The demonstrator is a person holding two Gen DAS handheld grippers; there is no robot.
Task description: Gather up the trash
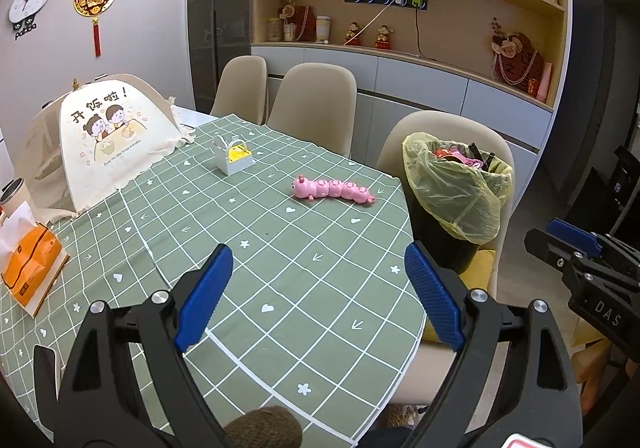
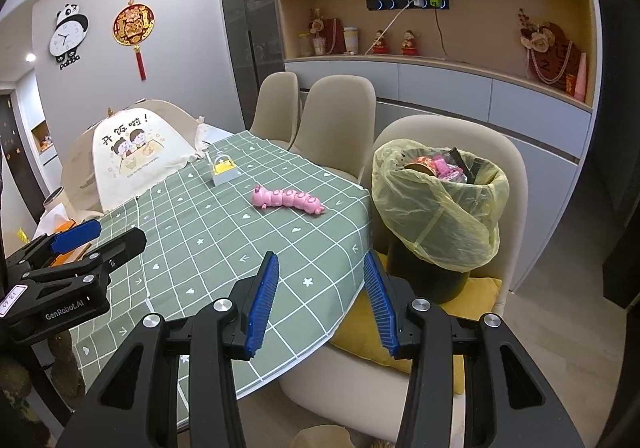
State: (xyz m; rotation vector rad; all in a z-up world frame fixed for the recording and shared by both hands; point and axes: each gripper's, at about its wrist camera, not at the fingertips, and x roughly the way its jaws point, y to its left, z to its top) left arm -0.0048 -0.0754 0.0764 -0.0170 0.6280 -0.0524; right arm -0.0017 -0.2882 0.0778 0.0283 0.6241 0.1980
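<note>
A black trash bin lined with a yellow bag (image 1: 460,187) (image 2: 440,207) stands on a beige chair at the table's right edge, filled with wrappers. A pink caterpillar toy (image 1: 334,189) (image 2: 286,199) lies on the green checked tablecloth (image 1: 260,288) (image 2: 208,232) near the bin. A small white box with yellow inside (image 1: 234,157) (image 2: 223,169) sits farther back. My left gripper (image 1: 316,260) is open and empty above the near table. My right gripper (image 2: 322,268) is open and empty above the table's near right edge.
A cream food cover tent (image 1: 104,139) (image 2: 136,151) stands at the back left. An orange tissue pack (image 1: 30,268) lies at the left. Beige chairs (image 1: 316,103) line the far side. A yellow cushion (image 2: 400,344) lies under the bin. A shelf wall is behind.
</note>
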